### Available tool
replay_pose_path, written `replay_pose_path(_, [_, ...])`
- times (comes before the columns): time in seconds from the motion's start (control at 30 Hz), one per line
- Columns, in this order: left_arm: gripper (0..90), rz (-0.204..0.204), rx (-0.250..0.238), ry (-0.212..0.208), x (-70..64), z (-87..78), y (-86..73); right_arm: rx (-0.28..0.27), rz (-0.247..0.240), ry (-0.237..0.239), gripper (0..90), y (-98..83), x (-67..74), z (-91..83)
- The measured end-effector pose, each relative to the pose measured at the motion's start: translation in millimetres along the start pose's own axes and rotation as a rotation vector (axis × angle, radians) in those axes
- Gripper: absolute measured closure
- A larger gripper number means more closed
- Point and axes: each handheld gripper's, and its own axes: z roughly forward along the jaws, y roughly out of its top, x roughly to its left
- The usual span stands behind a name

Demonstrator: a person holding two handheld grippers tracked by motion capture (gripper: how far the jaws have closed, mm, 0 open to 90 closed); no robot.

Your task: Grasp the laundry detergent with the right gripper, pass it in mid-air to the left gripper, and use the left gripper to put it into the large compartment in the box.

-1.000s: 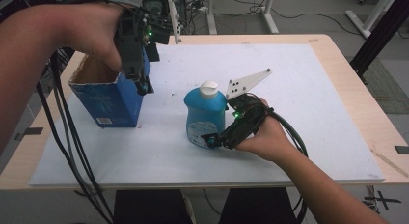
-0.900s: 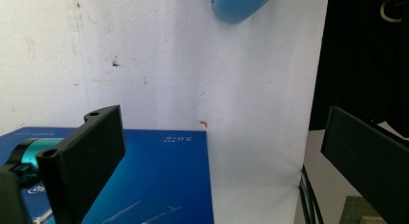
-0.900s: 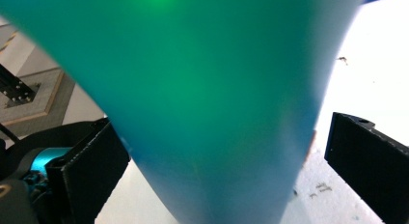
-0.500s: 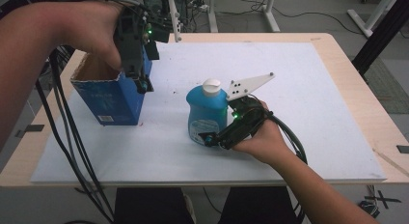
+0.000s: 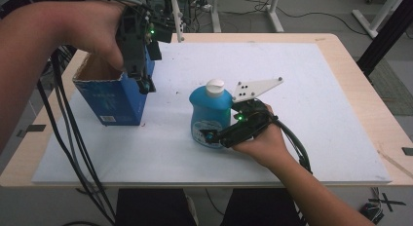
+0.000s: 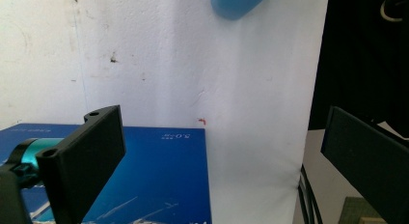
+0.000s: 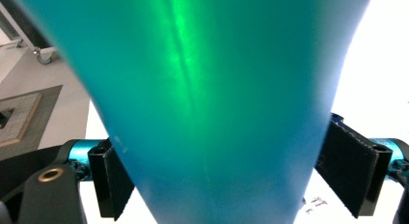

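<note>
My right claw [image 5: 210,136] lies low on the white mat, its jaws set around the lower body of the blue bottle [image 5: 210,109]; they have just been closing, and in the right gripper view the bottle [image 7: 202,103] fills the gap between the two black pads, which sit tight against its sides at left and right, so I am grasping it. The bottle stands upright on the mat with its white cap [image 5: 215,87] on top, and I take it as my landmark. My right hand [image 5: 260,143] comes at it from the near right side, the grey three-cornered plate [image 5: 255,88] sticking up just right of the cap. Well to the left of the bottle, and a little farther back, stands the open blue box [image 5: 114,97], also upright on the mat. My left claw [image 5: 144,84] hangs above that box's right edge, pointing down, jaws released and holding nothing; in the left gripper view its two pads stand wide apart over the box's blue face [image 6: 159,175], with the bottle's rounded blue edge [image 6: 236,3] at the top. The mat covers the wooden table [image 5: 360,104].
</note>
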Motion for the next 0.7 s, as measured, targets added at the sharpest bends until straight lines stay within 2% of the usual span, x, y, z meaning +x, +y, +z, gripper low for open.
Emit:
replay_pose_path(0.13, [1.7, -0.002, -0.002, 0.000, 0.2, 0.7, -0.1, -0.002, -0.001, -0.010, 18.6, -0.3, 0.9, 0.3])
replay_pose_path(0.17, [1.7, -0.001, -0.001, -0.001, 0.4, 1.4, -0.2, -0.003, -0.004, -0.017, 23.2, -0.6, 1.9, 0.5])
replay_pose_path(0.23, [1.7, -0.001, -0.002, -0.001, 0.5, 2.0, -0.5, -0.013, -0.008, -0.019, 24.8, -1.2, 3.0, 0.3])
replay_pose_path(0.47, [1.7, -0.006, -0.004, -0.002, 0.5, 2.6, -1.6, -0.013, -0.008, -0.028, 25.0, -1.8, 3.8, 1.9])
replay_pose_path(0.7, [1.7, -0.007, -0.003, -0.005, 0.6, 3.8, -2.7, -0.012, -0.017, -0.037, 29.3, -3.6, 5.7, 3.1])
